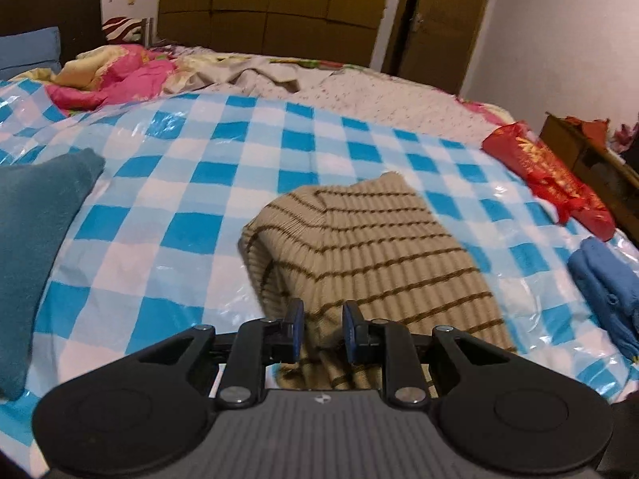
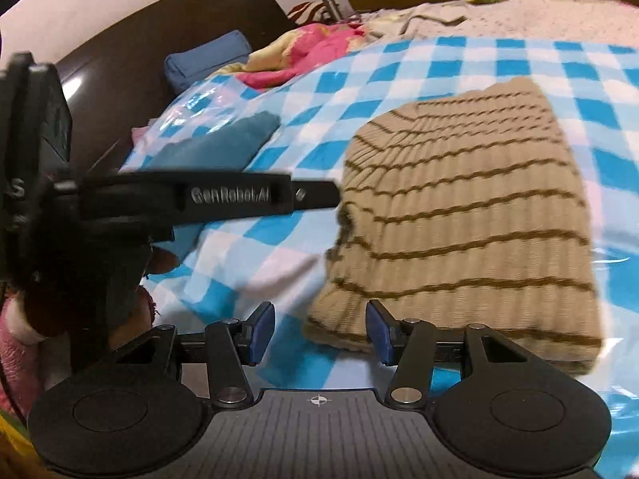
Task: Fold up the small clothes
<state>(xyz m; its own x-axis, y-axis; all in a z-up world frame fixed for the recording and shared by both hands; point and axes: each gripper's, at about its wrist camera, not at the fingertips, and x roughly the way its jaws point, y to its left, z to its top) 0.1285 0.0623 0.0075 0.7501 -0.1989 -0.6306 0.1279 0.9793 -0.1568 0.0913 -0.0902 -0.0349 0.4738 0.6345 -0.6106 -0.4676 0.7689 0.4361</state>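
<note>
A beige sweater with brown stripes (image 1: 383, 251) lies folded on the blue-and-white checked sheet (image 1: 191, 183). My left gripper (image 1: 322, 329) is shut on the sweater's near edge, and bunched knit fills the gap between its blue pads. In the right wrist view the left gripper (image 2: 319, 195) reaches in from the left and meets the left edge of the sweater (image 2: 471, 215), which is raised there. My right gripper (image 2: 319, 331) stands open over the sweater's near left corner. Its right pad (image 2: 377, 331) is at the knit and its left pad (image 2: 261, 331) is apart from it.
A teal garment (image 1: 36, 239) lies at the left, and a folded blue cloth (image 1: 607, 283) and a red bag (image 1: 547, 175) at the right edge. A pink quilt (image 1: 116, 76) and a blue pillow (image 2: 207, 60) sit by the dark headboard (image 2: 120, 60). A hand (image 2: 159, 259) holds the left gripper.
</note>
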